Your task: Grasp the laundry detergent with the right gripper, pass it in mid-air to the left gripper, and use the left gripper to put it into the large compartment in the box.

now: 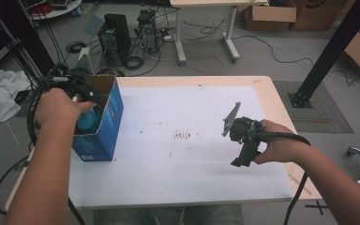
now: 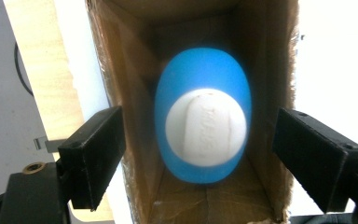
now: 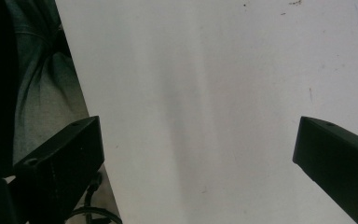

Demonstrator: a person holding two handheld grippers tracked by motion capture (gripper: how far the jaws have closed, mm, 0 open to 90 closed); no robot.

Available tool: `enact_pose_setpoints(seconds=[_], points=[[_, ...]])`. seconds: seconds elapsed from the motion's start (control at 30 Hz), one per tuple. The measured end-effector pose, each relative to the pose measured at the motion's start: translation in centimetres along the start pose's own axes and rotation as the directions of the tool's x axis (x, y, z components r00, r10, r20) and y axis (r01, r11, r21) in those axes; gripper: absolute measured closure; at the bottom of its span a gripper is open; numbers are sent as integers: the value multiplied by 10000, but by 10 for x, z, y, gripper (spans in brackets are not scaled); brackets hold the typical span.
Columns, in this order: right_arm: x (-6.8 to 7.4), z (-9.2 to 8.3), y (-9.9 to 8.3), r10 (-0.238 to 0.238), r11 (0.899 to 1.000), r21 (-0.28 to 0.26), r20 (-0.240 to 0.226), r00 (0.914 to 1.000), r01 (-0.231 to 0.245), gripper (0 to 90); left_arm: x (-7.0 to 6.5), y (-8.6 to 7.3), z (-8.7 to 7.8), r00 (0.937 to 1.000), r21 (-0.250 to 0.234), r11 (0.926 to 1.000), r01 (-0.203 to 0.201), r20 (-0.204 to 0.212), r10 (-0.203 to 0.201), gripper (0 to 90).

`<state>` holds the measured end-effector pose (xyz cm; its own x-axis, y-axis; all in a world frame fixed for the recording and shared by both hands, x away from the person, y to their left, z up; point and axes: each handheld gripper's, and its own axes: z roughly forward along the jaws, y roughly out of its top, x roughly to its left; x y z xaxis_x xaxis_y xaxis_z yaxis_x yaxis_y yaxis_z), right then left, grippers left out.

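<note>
A blue carton (image 1: 104, 126) stands open-topped at the table's left edge; its brown inner wall (image 2: 130, 93) is lit from above. Inside it sits a blue bottle (image 2: 204, 65) with a white cap (image 2: 206, 129), seen end-on; its blue top (image 1: 88, 121) peeks out of the carton. My left gripper (image 2: 198, 128) hangs over the carton's mouth, open, its jaws apart on either side and clear of the bottle. The left hand covers most of that gripper (image 1: 82, 96) in the high view. My right gripper (image 1: 242, 157) is held over the white sheet at the right, open and empty (image 3: 196, 140).
A white sheet (image 1: 187, 154) covers the wooden table (image 1: 272, 98). Cables trail off the left edge beside the carton. On the floor beyond stand computer towers (image 1: 115, 35), another table's legs, cardboard boxes and a black post (image 1: 328, 51) at the right.
</note>
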<state>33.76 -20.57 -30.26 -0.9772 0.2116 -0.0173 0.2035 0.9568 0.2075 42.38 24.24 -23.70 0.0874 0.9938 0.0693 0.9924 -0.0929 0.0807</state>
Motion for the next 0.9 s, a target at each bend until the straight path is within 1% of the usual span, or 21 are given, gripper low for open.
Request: enact_pose_setpoints(seconds=[0.1, 0.17, 0.2, 0.27, 0.37, 0.43, 0.5, 0.53, 0.6, 0.67, 0.73, 0.77, 0.8, 0.9], points=[[0, 0, 0, -6, 10000, 29, 3, 10000, 6, 15, 0, 0, -5, 10000, 2, 10000, -47, 29, 47, 180], [0, -1, 1, 15, 10000, 23, -15, 10000, -14, 15, 1, 0, -7, 10000, -4, 10000, -23, -29, 23, 175], [0, -1, 2, -10, 10000, 44, -3, 10000, 10, 15, 2, 0, -10, 10000, -102, 9999, -30, -17, 29, 172], [1, -1, 3, -15, 10000, 39, -6, 10000, 15, 15, 2, -1, -14, 10000, -150, 9999, -67, -1, 67, 169], [1, 0, 3, -13, 10000, 58, -30, 10000, 13, 15, 3, -1, -18, 9999, -74, 10000, -8, 117, 9, 154], [0, 0, 4, -6, 10000, 46, -29, 10000, 7, 15, 2, -1, -22, 9997, -47, 10000, -76, 226, 77, 152], [0, 0, 4, -13, 10000, 46, -41, 10000, 13, 15, 2, -2, -25, 9997, -102, 9999, -127, 227, 130, 133], [1, -1, 5, -8, 10000, 33, -48, 10000, 8, 15, 1, -2, -30, 9996, -175, 9997, -192, 227, 196, 126], [1, -1, 6, -20, 10000, 77, -34, 10000, 20, 15, -1, -2, -35, 9993, -189, 9992, -342, 165, 345, 95], [1, -1, 6, -54, 10000, 49, -31, 10000, 54, 15, -3, -3, -40, 9988, -147, 9987, -481, -60, 480, 80], [2, -2, 7, -24, 10000, 62, -41, 10000, 24, 15, -4, -4, -46, 9986, -295, 9982, -522, 50, 524, 75], [2, -1, 8, -42, 10000, 58, -33, 10000, 42, 15, -4, -4, -46, 9986, -295, 9982, -522, 50, 524, 75], [2, -1, 8, -56, 10000, 56, -33, 10000, 56, 15, -6, -5, -50, 9981, -370, 9974, -619, -45, 618, 74], [3, 0, 9, -58, 9999, 90, -50, 10000, 59, 15, -9, -6, -52, 9973, -380, 9966, -734, -69, 732, 69]])
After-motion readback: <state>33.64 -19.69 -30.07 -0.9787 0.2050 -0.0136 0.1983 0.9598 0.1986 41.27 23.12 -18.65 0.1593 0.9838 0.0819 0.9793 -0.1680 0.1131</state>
